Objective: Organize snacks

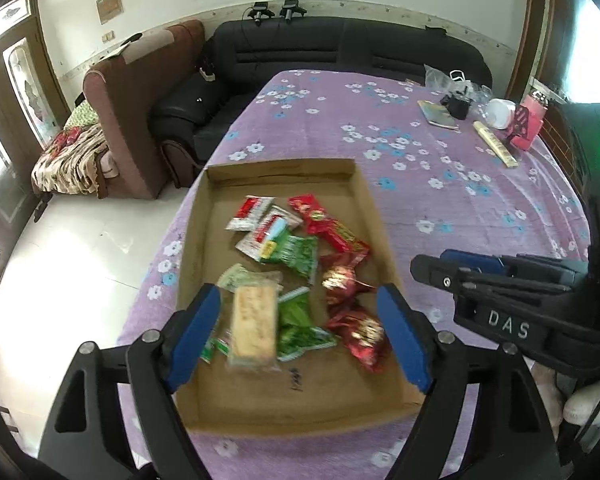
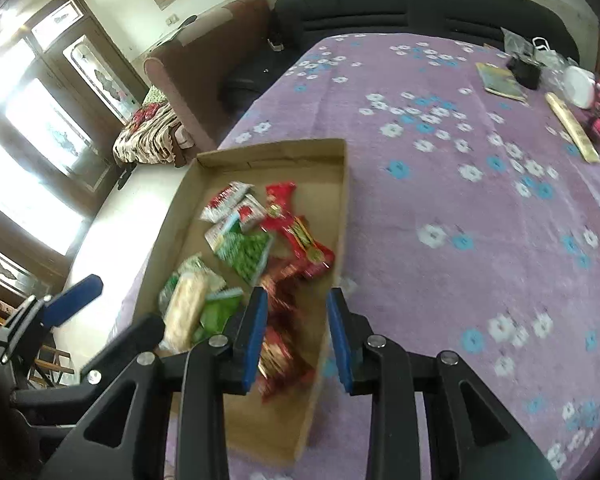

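Note:
A shallow cardboard tray lies on the purple flowered cloth near the table's left edge. Loose in it are red-and-white sachets, a long red packet, green packets, a beige biscuit packet and crinkled red packets. My left gripper hangs open wide above the biscuit and green packets, touching nothing. My right gripper stands narrowly open over the red packets by the tray's right wall, with nothing between its pads.
The purple cloth stretches bare to the right of the tray. At the far right lie a booklet, a black object, a white container, a pink item and a long beige stick. A black sofa and white floor lie beyond the table.

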A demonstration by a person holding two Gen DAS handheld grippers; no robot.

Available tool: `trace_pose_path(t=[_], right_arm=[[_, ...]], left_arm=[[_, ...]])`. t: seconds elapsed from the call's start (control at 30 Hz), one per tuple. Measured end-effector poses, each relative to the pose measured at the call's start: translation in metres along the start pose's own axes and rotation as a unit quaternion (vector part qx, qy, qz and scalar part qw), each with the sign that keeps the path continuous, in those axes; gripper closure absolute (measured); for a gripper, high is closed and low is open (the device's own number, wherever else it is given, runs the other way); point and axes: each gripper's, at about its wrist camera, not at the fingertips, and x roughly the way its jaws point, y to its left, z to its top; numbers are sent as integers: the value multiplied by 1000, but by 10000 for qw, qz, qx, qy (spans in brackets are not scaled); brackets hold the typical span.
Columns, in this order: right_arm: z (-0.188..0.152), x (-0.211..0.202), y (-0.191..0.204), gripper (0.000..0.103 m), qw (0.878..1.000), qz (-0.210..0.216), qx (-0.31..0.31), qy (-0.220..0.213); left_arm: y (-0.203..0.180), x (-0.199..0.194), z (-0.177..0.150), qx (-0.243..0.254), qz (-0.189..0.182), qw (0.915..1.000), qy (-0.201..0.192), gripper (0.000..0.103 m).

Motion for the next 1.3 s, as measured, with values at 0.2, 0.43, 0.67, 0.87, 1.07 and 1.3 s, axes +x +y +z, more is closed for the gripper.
trace_pose_path(t=[0.2,0.43,0.67,0.87,1.07,1.3], right_arm=[[-19,-32,-22,72,9999,31,36,-119],[-30,-56,-41,71,9996,32,23,-268],[-32,-67,-48,68,9992,111,-112,-361],[-35,-68,-49,66,9989,210,-236,-352],[-38,-68,-49,66,9985,282,-350,-315],[-40,-68,-51,66,9984,322,-377,-288]], left_arm=[[-27,-16,-3,16,214,9997,-69,21],[-49,-31,-2,-30,510,9985,-217,19],[-60,-41,-1,-55,779,9964,-327,18],[-65,-42,-2,-146,924,9951,-316,17],[-69,-43,-4,-193,986,9945,-310,17],[-70,-44,-6,-228,1018,9941,-304,17]])
